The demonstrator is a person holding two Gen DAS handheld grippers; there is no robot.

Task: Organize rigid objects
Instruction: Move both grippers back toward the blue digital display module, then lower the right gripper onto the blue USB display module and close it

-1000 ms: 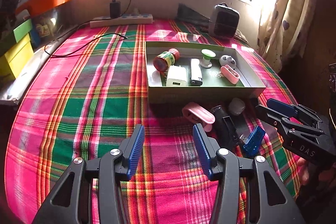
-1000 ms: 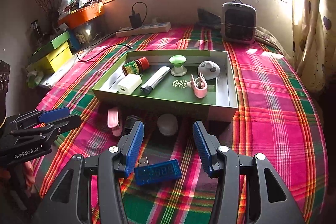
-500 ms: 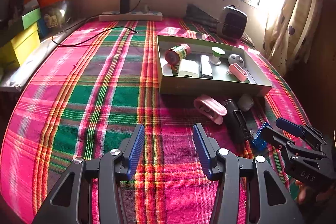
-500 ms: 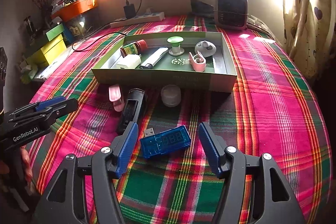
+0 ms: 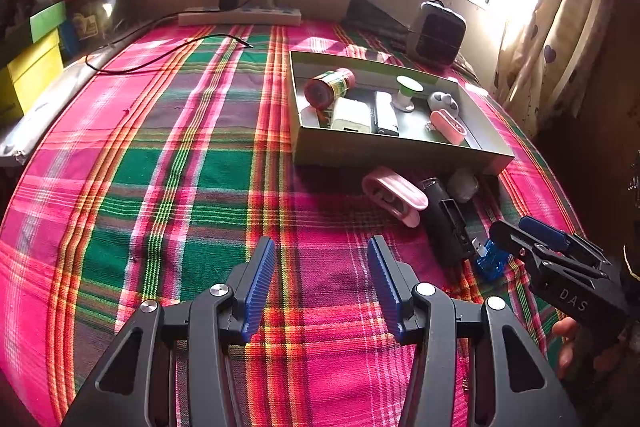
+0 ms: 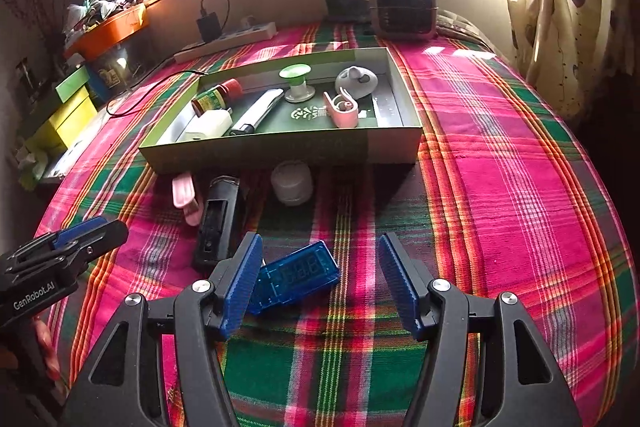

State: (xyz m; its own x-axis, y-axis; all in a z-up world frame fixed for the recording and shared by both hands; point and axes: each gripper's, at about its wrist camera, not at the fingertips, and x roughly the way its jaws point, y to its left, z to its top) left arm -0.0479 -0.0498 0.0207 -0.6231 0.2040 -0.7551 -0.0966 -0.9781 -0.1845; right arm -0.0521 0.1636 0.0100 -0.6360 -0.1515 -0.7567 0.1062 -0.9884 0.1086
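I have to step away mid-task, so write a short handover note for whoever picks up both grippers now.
Left gripper: open, empty, over bare cloth.
Right gripper: open, jaws just widened; blue USB meter lies between them, ungripped.
In the green tray: spice jar, white charger, lighter, pink clip.
Left outside, by the tray's near wall: the meter, black device, pink case, white cap.
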